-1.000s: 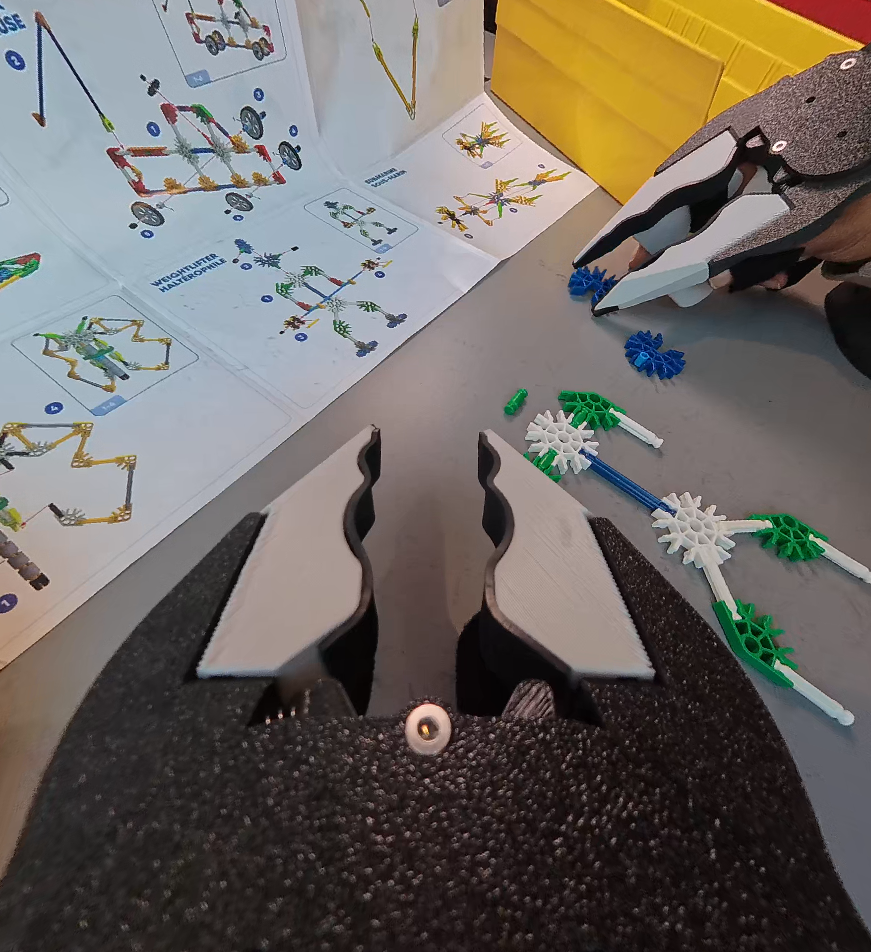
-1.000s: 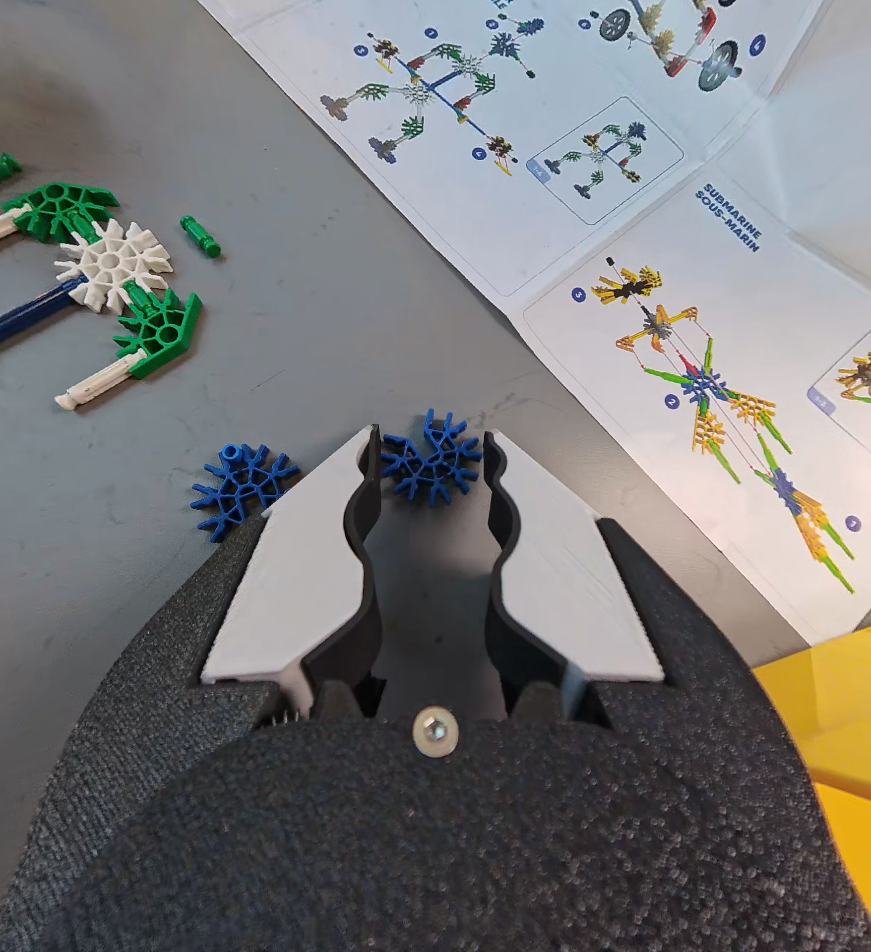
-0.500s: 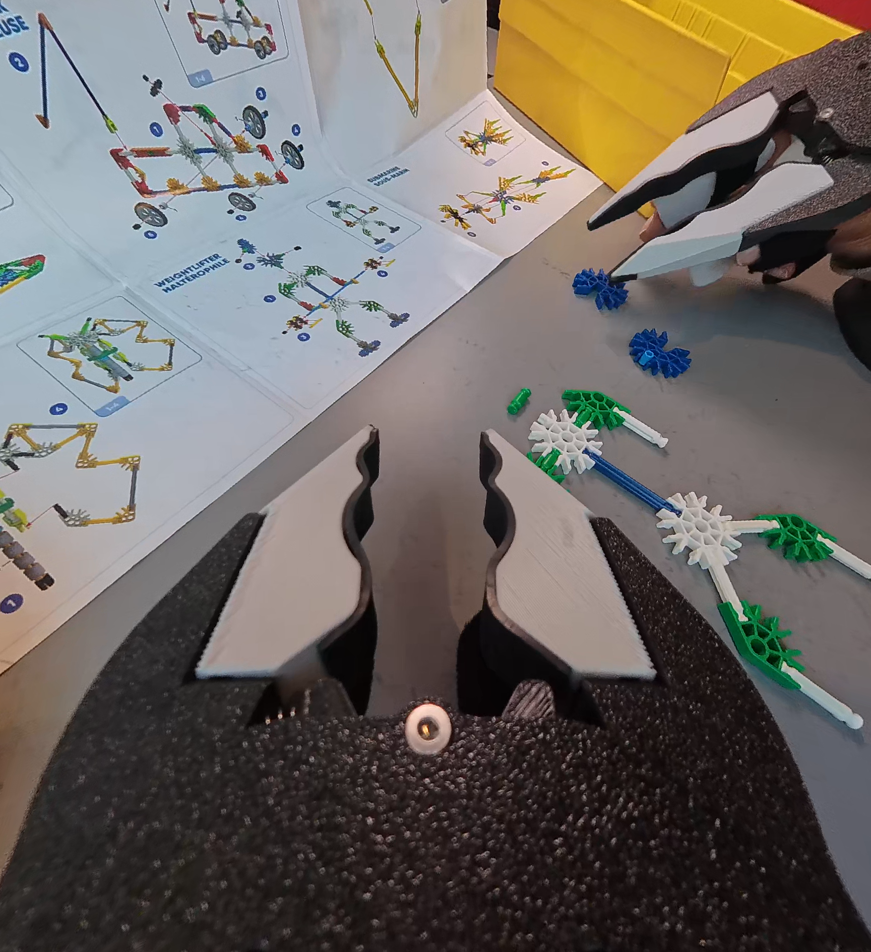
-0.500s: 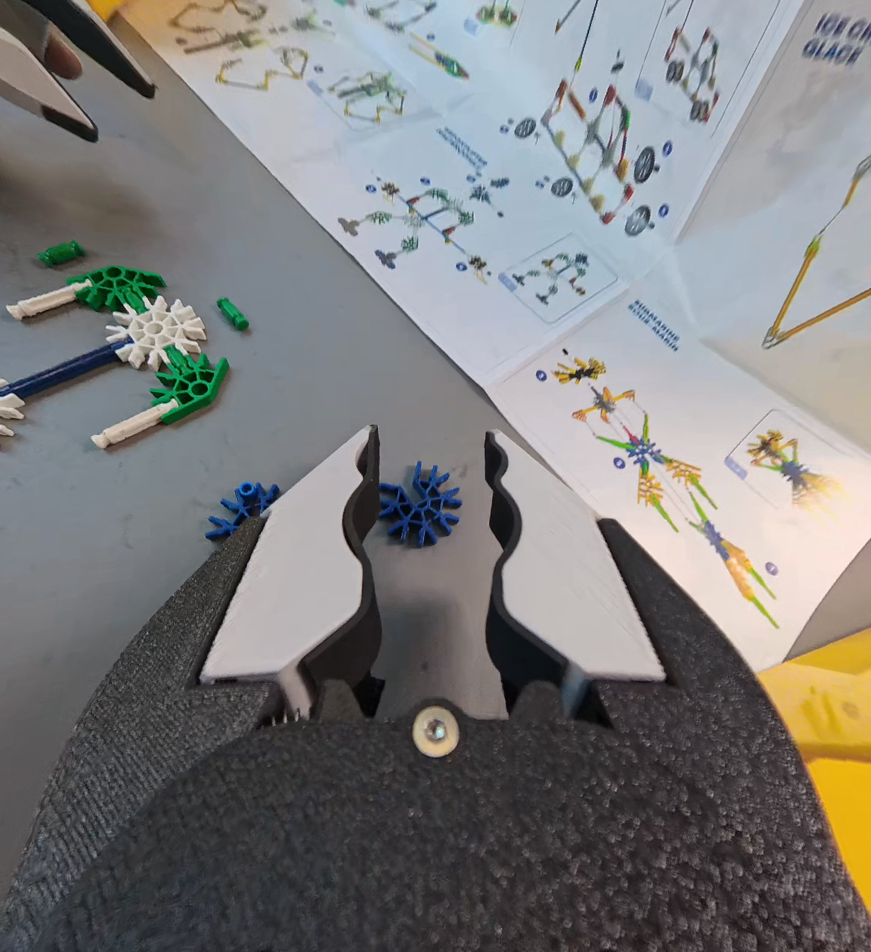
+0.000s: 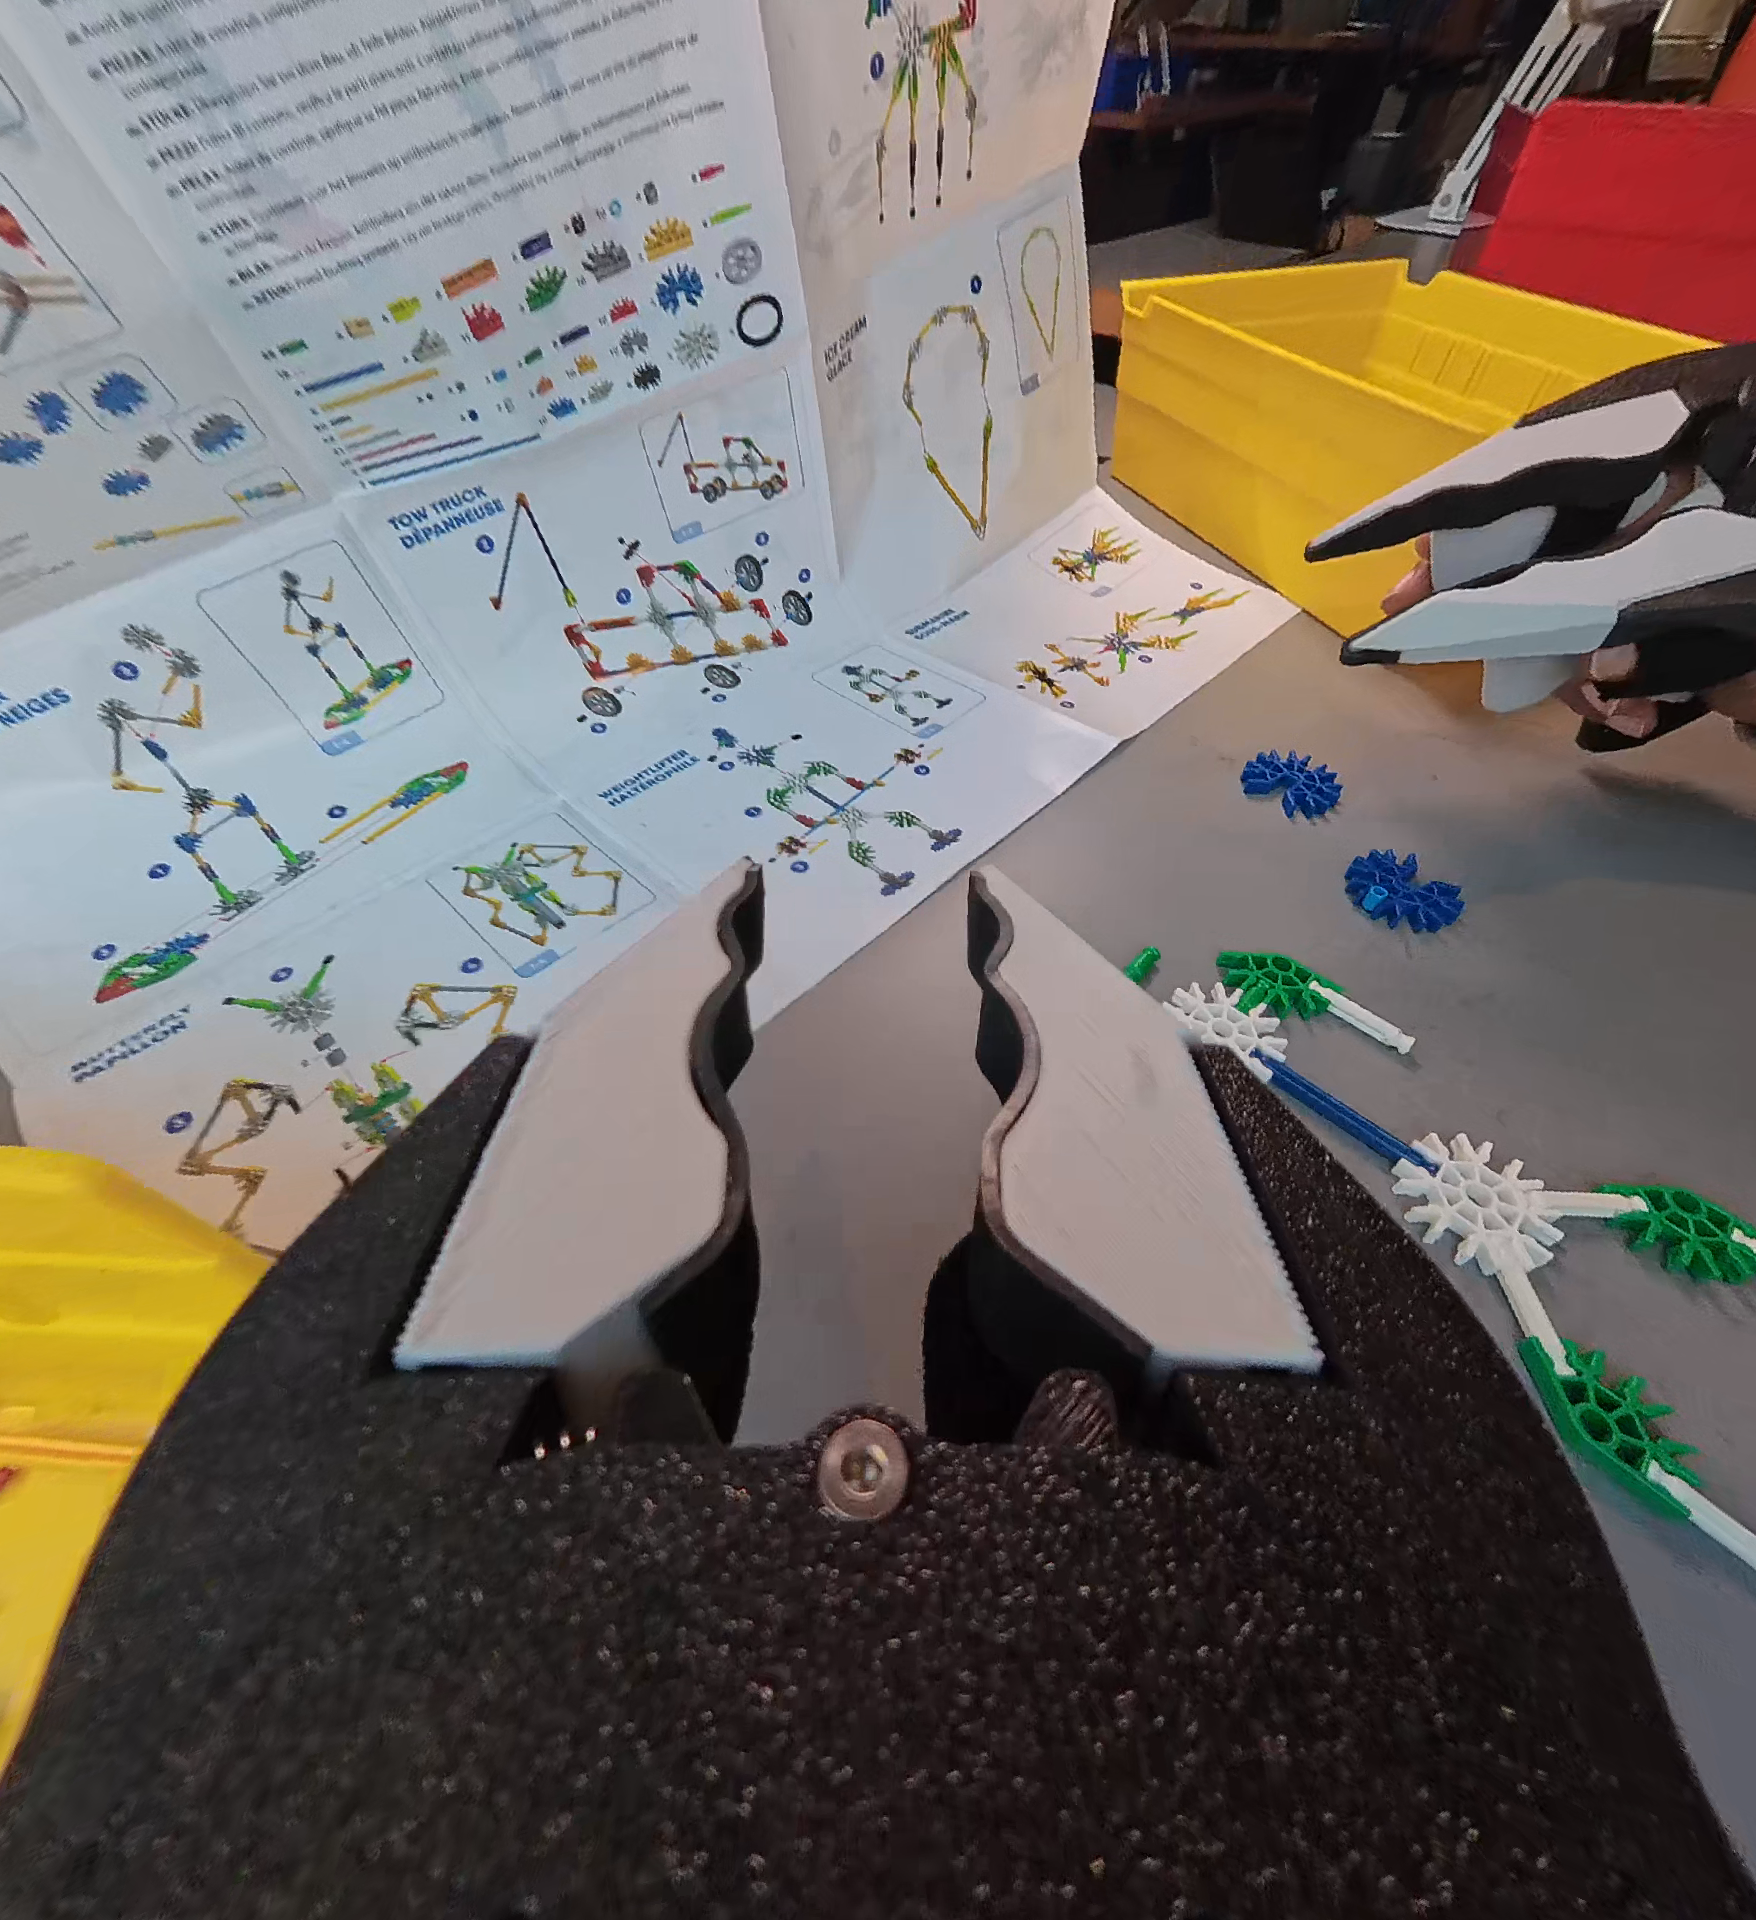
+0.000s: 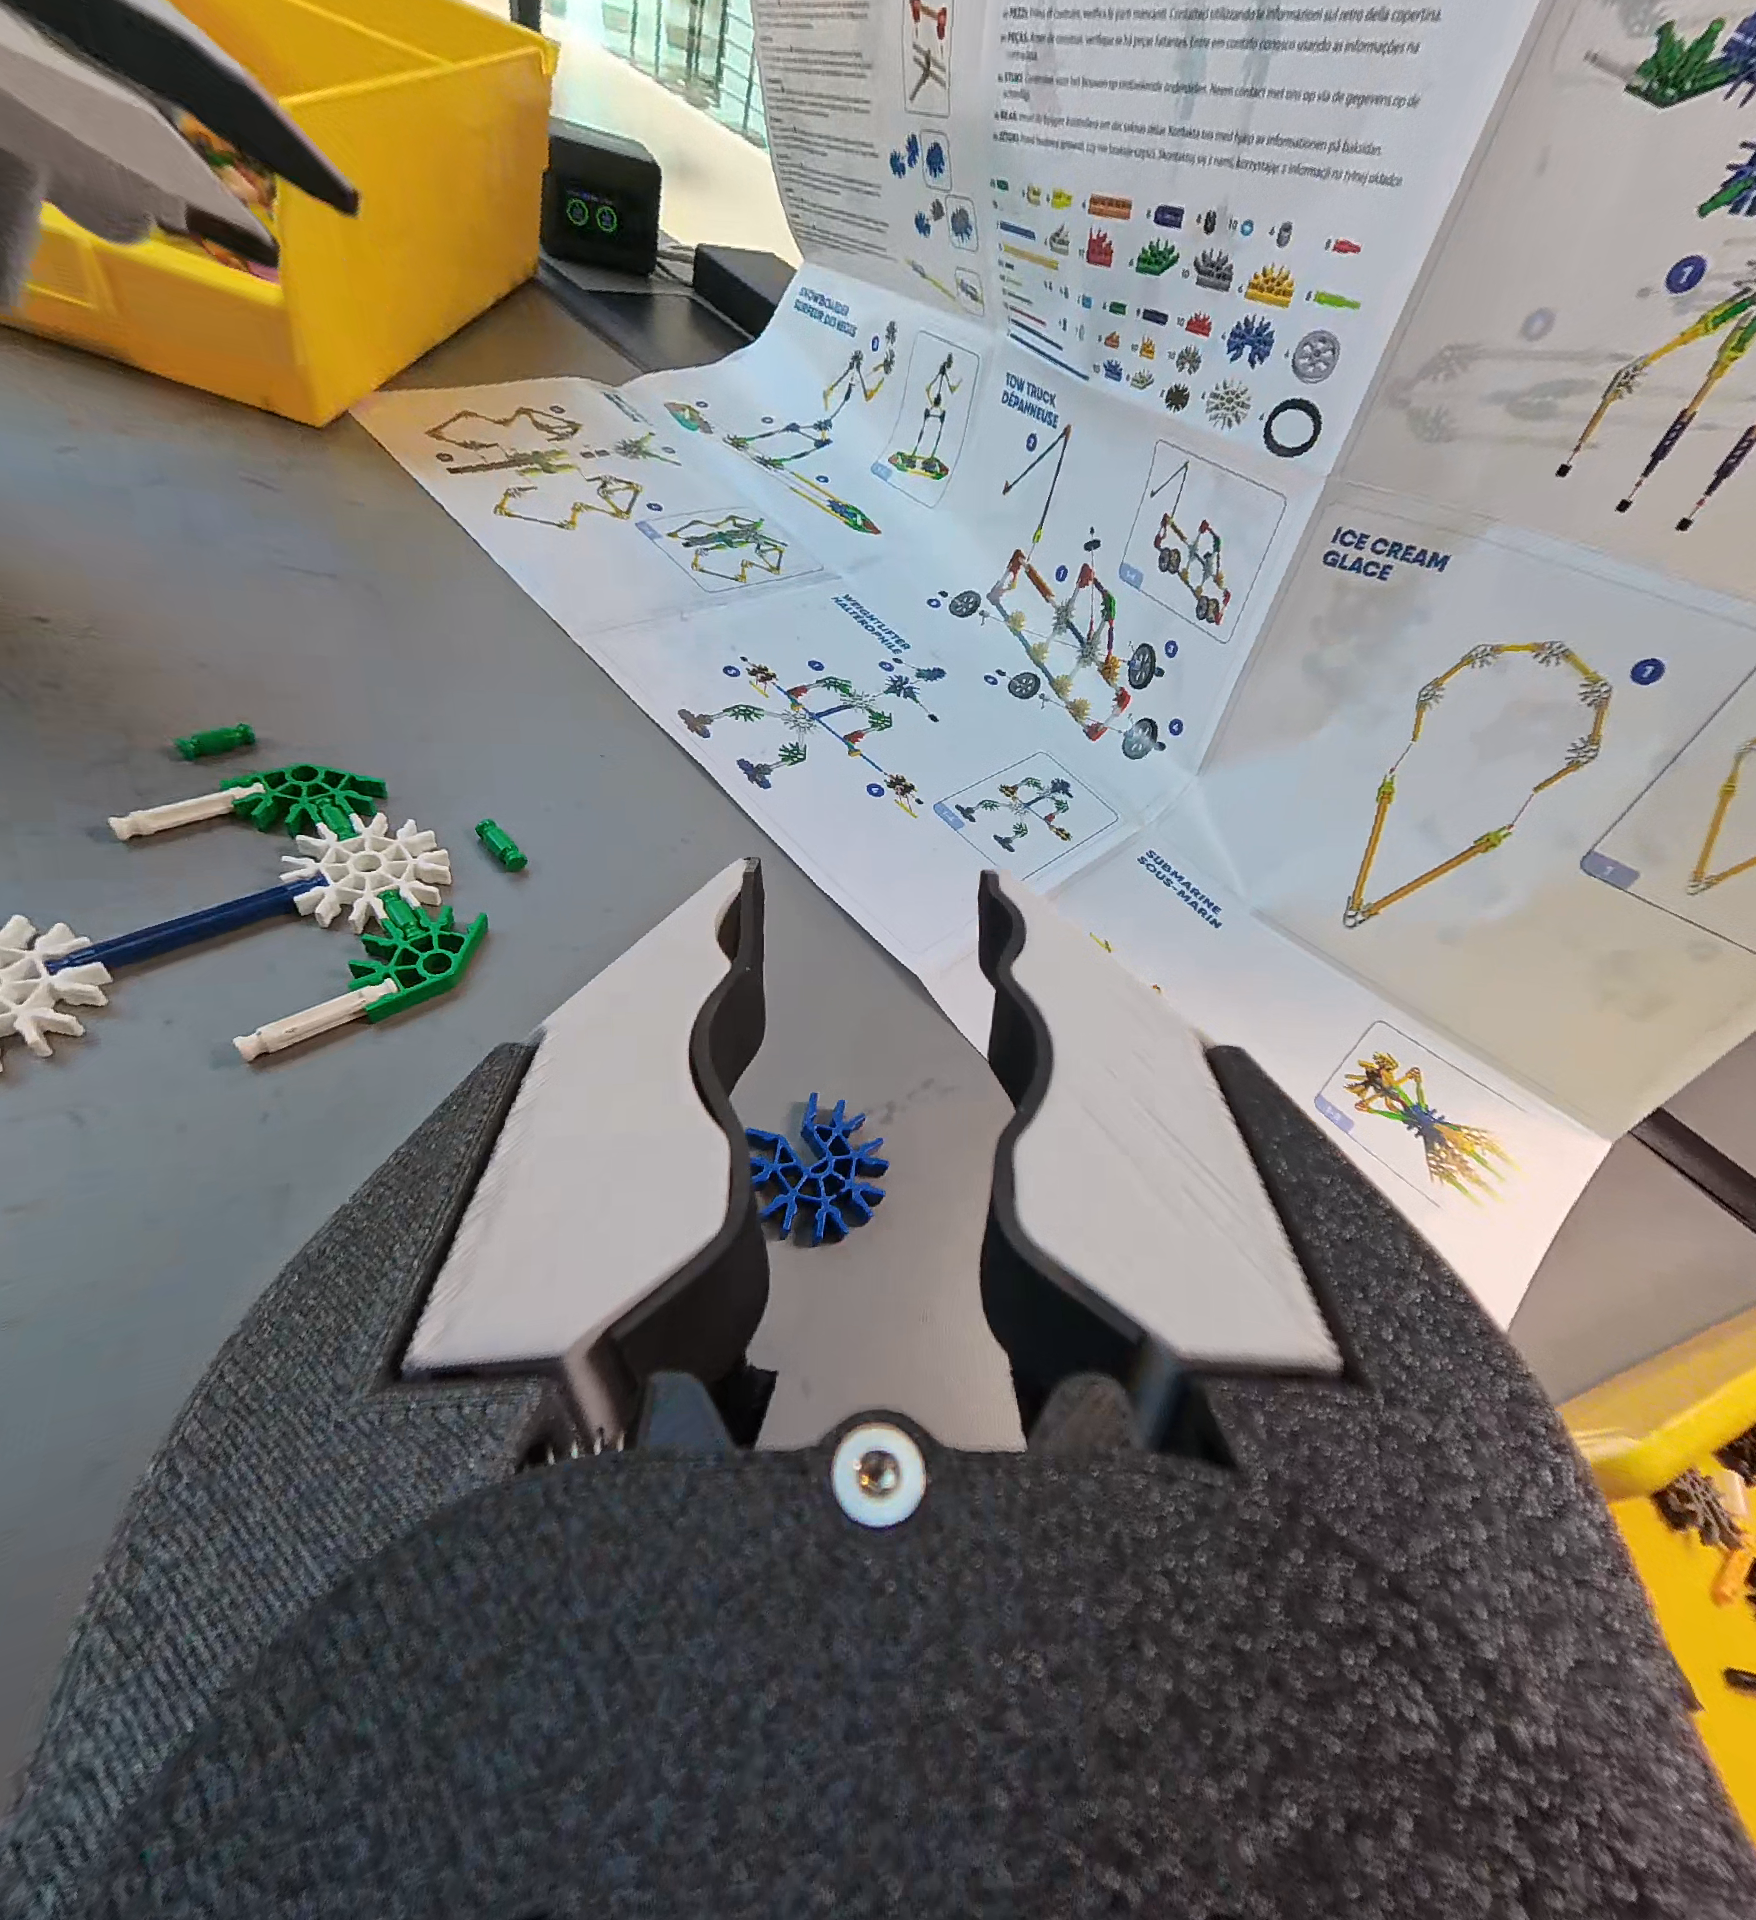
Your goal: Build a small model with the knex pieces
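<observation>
The blue connector (image 6: pixel 817 1169) lies flat on the grey table (image 6: pixel 178 1195), seen through the gap between the fingers of the right gripper (image 6: pixel 863 883) but touched by neither; 1 second ago the tips stood at table level on either side of it, and the gripper has since lifted away with nothing in it. From the left wrist view that gripper now hangs in the air above and beyond the piece, jaws partly apart and empty, a hand wrapped around its grip. A 2nd blue connector (image 5: pixel 1404 888) sits just beside the 1st, and neither has shifted. Near them lies the model (image 5: pixel 1476 1210) of white hubs, green connectors, white rods and 1 blue rod, with 2 loose green pegs (image 6: pixel 500 844) close by. The left gripper (image 5: pixel 858 883) is open about as wide as before and holds nothing; it has tipped upward, so more of the upright part of the instruction sheet (image 5: pixel 645 675) shows, along with a yellow bin (image 5: pixel 74 1299) of parts at its left. Another yellow bin (image 5: pixel 1269 416) stands behind the right gripper, a red bin (image 5: pixel 1632 208) beyond that
</observation>
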### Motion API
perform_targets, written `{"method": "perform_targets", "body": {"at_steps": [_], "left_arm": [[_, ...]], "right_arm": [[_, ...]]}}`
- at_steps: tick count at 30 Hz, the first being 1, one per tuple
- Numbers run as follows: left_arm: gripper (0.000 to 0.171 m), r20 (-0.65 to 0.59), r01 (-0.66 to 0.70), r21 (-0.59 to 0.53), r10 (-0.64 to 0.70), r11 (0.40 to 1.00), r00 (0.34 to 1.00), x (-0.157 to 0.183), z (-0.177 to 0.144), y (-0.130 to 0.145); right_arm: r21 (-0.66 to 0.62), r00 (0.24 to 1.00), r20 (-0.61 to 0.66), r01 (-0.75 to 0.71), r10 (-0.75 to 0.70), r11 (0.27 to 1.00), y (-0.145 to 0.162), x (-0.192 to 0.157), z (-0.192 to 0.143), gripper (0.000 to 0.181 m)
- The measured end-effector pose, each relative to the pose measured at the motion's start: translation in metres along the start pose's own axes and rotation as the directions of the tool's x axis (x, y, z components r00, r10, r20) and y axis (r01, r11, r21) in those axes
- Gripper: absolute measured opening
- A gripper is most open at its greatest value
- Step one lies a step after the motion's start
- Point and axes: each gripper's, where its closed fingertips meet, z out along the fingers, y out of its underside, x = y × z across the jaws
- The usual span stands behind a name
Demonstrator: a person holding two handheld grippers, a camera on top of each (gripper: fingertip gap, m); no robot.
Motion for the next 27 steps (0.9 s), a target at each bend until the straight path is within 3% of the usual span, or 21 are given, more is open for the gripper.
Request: {"method": "perform_targets", "body": {"at_steps": [5,8,10,12,15,17,20,24,27], "left_arm": [[0.034,0.2,-0.141,0.074,0.124,0.987,0.972,-0.052,-0.057,-0.061],[0.033,0.316,-0.151,0.049,0.128,0.987,0.94,-0.099,-0.103,-0.087],[0.032,0.326,-0.124,-0.024,0.125,0.992,0.937,-0.123,-0.123,-0.087],[0.031,0.325,-0.121,-0.147,0.163,0.982,0.932,-0.145,-0.133,-0.073],[0.011,0.319,-0.159,-0.368,0.285,0.916,0.904,-0.182,-0.139,-0.037],[0.0,0.284,-0.149,-0.502,0.325,0.852,0.902,-0.201,-0.141,-0.009],[0.0,0.235,-0.182,-0.628,0.408,0.756,0.882,-0.22,-0.14,0.016],[0.0,0.099,-0.149,-0.778,0.354,0.61,0.93,-0.222,-0.134,0.058],[0.0,0.035,-0.127,-0.876,0.323,0.466,0.946,-0.233,-0.138,0.091]], "right_arm": [[-0.028,1.0,-0.022,-0.001,0.001,1.0,0.007,0.004,0.001,0.039],[-0.018,1.0,-0.017,-0.009,0.009,1.0,0.003,0.001,0.001,0.038],[-0.012,1.0,-0.016,0.0,0.0,1.0,0.001,-0.001,0.001,0.038],[-0.015,1.0,-0.013,0.008,-0.008,1.0,0.001,-0.002,0.001,0.038],[-0.017,1.0,0.001,0.016,-0.016,1.0,0.0,-0.005,0.0,0.035],[-0.011,1.0,0.005,0.03,-0.03,0.999,-0.002,-0.008,-0.001,0.033],[-0.011,0.998,0.012,0.054,-0.054,0.998,-0.003,-0.011,-0.001,0.033],[-0.031,0.998,0.029,0.056,-0.055,0.998,0.003,-0.014,0.003,0.033],[-0.045,0.998,0.034,0.057,-0.056,0.997,0.007,-0.015,0.005,0.033]]}}
